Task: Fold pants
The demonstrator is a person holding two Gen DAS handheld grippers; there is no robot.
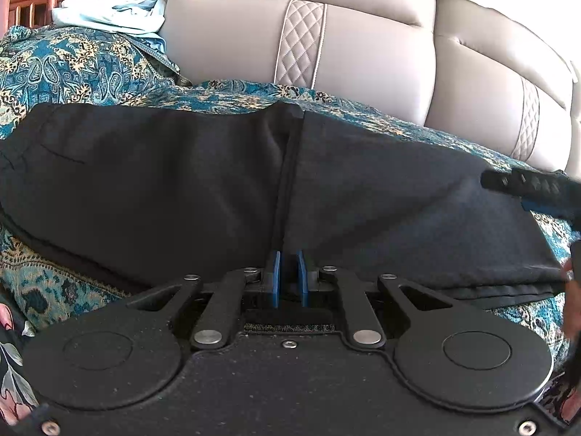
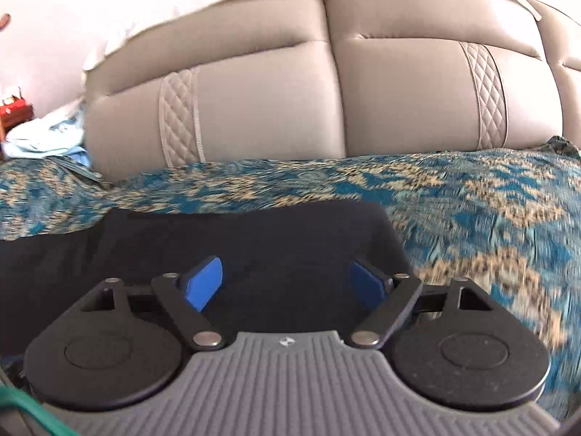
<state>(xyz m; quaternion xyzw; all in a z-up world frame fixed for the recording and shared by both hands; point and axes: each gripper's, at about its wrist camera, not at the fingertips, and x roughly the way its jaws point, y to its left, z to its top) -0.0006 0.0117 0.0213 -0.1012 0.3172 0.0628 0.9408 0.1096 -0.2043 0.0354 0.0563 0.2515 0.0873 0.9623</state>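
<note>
The black pants (image 1: 218, 181) lie spread on a teal patterned cover (image 1: 72, 69), in front of a beige padded backrest (image 1: 363, 43). In the left wrist view they stretch from the left edge to the right, with a seam or fold line running up the middle from the gripper.

The left gripper (image 1: 289, 278) is at the near edge of the pants, at the lower end of that line. Its blue pads (image 1: 276, 276) stand very close together, with only a narrow dark gap. Cloth seems to lie in this gap, but I cannot tell for sure if the pads clamp it.

The right gripper (image 2: 287, 283) has its fingers wide apart, and nothing is between them. The pants (image 2: 254, 239) lie just beyond and under its blue pads (image 2: 203, 283); their right end stops near the right finger, and the cover (image 2: 472, 210) continues to the right. This view is blurred on the right side. In the left wrist view, a part of the right gripper (image 1: 526, 189) shows over the right end of the pants.

A pale blue cloth (image 1: 120, 14) lies at the far left beside the backrest. No writing or brand can be read.
</note>
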